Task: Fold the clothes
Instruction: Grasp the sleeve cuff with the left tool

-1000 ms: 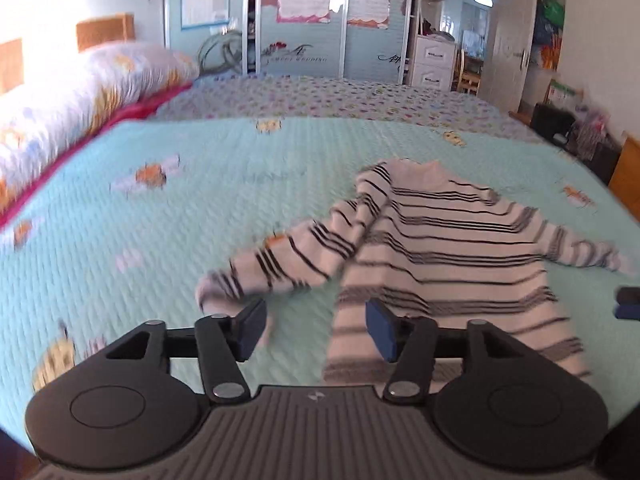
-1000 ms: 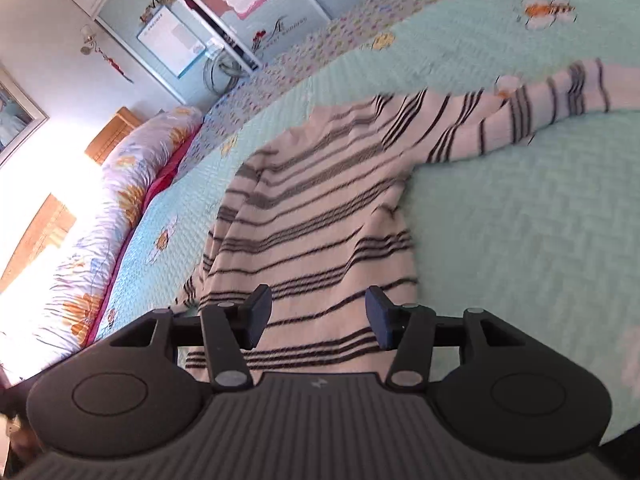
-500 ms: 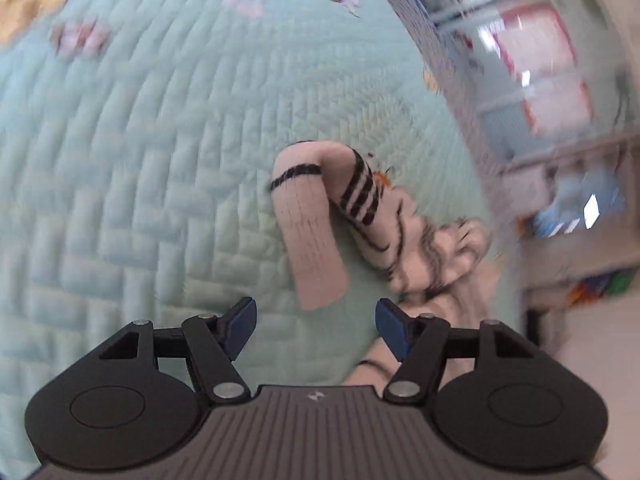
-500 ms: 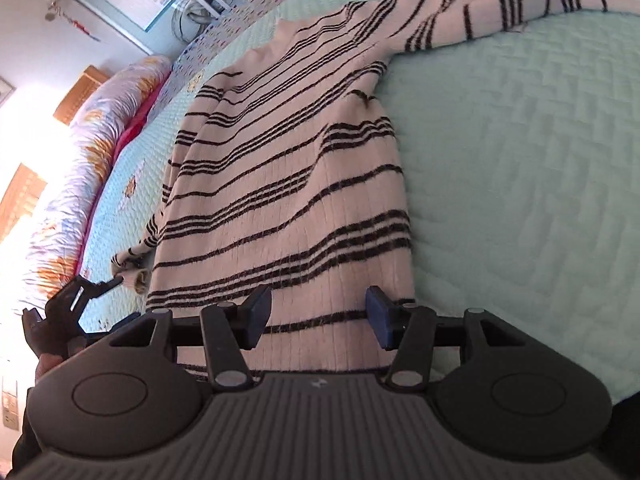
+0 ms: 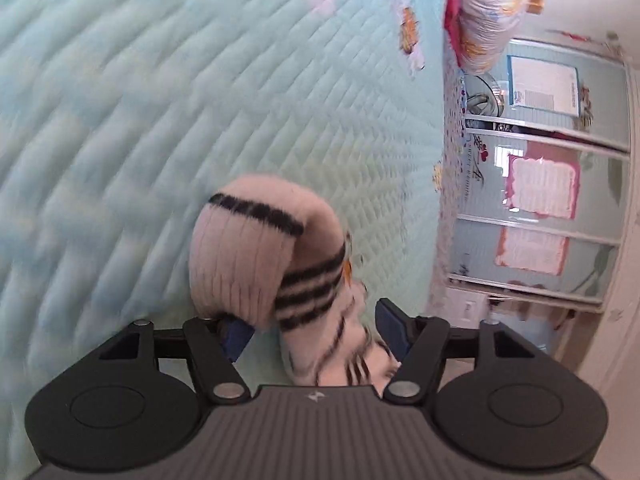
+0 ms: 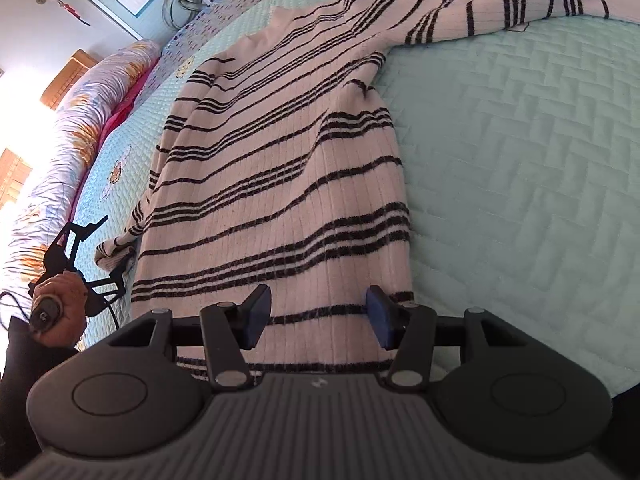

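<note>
On the left wrist view we see our left gripper (image 5: 312, 330) low over the bed, its black arms ending in blue flat pads. The jaws are closing, and the curled cuff of the sweater sleeve (image 5: 264, 256) lies between them; the left pad is partly hidden under the cuff, the right pad stands clear of the knit, so the pads do not yet pinch it. The sleeve is a soft, ribbed, fuzzy knit, pale pink-white with dark stripes, rolled into a rounded hump. Around it, from 9 to 12 o'clock, spreads the mint-green quilt (image 5: 200, 100), stitched in a zigzag pattern and blurred. At 1 o'clock lies a flowered pillow (image 5: 488, 8), and at 3 o'clock a wardrobe (image 5: 540, 200) with glossy panels and paper sheets.

On the right wrist view, at 9 o'clock, a hand (image 6: 60, 308) holds the other tool at the sleeve end. The striped sweater (image 6: 280, 168) lies flat on the quilt, its body reaching from 6 o'clock to 12 o'clock, its other sleeve going out toward 1 o'clock. Our right gripper (image 6: 316, 316) hovers over the hem with jaws apart; the hem shows between the pads, and the pads do not press on it. At 3 o'clock the quilt is bare, with the same herringbone stitching.
</note>
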Tool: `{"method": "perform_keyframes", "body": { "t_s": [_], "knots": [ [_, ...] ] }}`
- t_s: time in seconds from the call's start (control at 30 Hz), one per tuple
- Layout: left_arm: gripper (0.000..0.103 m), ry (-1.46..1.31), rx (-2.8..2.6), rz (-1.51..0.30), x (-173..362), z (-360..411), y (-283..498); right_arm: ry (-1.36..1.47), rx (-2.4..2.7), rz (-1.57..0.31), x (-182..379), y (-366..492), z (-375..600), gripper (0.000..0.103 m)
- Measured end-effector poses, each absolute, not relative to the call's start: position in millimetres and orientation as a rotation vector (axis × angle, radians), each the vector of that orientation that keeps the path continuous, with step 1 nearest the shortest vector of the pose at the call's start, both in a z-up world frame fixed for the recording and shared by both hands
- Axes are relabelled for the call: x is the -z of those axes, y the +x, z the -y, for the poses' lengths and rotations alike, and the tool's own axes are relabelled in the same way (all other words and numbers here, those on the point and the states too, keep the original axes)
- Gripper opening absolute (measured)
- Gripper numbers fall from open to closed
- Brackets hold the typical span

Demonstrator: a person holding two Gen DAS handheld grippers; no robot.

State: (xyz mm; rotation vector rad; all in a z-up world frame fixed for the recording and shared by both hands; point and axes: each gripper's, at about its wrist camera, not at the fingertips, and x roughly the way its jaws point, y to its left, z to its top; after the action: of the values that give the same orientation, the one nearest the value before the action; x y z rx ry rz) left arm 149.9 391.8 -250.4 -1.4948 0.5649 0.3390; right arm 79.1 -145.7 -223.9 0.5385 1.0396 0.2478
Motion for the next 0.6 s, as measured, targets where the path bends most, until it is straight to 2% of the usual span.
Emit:
{"method": "perform_keyframes", "body": {
  "t_s": [0.03,0.07,0.1,0.2,0.33,0.37,0.4,0.43,0.47,0.5,0.53,0.6],
  "knots": [
    [0.042,-1.423,-0.373,-0.571,244.2,-400.2,155.8,0.539,-0.244,-1.043,224.6,79.4,145.9,0.054],
    [0.033,-1.339,-0.401,-0.585,236.3,-408.0,163.5,0.536,-0.245,-1.046,224.4,79.8,145.6,0.054],
    [0.016,-1.251,-0.418,-0.592,226.7,-416.5,170.6,0.53,-0.246,-1.046,223.9,79.5,145.3,0.054],
    [0.012,-1.026,-0.446,-0.563,190.4,-442.8,184.2,0.517,-0.246,-1.047,222.6,78.6,145.1,0.054],
    [0.012,-0.811,-0.447,-0.415,127.8,-478.2,183.2,0.509,-0.235,-1.049,222.3,80.0,145.8,0.054],
    [0.013,-0.771,-0.448,-0.385,112.0,-486.7,185.1,0.507,-0.232,-1.05,222.3,80.4,145.7,0.054],
    [0.02,-0.728,-0.462,-0.375,98.4,-492.6,194.5,0.504,-0.23,-1.052,222.3,80.7,145.7,0.054],
    [0.036,-0.69,-0.483,-0.376,89.4,-496.6,206.0,0.501,-0.227,-1.053,222.3,81.1,145.7,0.054],
    [0.045,-0.663,-0.512,-0.388,88.4,-501.2,214.4,0.499,-0.224,-1.054,222.2,81.5,145.7,0.054],
    [0.064,-0.637,-0.541,-0.404,89.4,-506.0,221.8,0.496,-0.221,-1.055,222.2,81.9,145.6,0.054],
    [0.074,-0.612,-0.57,-0.419,90.5,-510.9,229.1,0.493,-0.219,-1.056,222.2,82.3,145.6,0.054],
    [0.072,-0.695,-0.646,-0.524,115.1,-524.2,232.0,0.491,-0.214,-1.055,221.1,82.4,145.0,0.054]
  ]
}}
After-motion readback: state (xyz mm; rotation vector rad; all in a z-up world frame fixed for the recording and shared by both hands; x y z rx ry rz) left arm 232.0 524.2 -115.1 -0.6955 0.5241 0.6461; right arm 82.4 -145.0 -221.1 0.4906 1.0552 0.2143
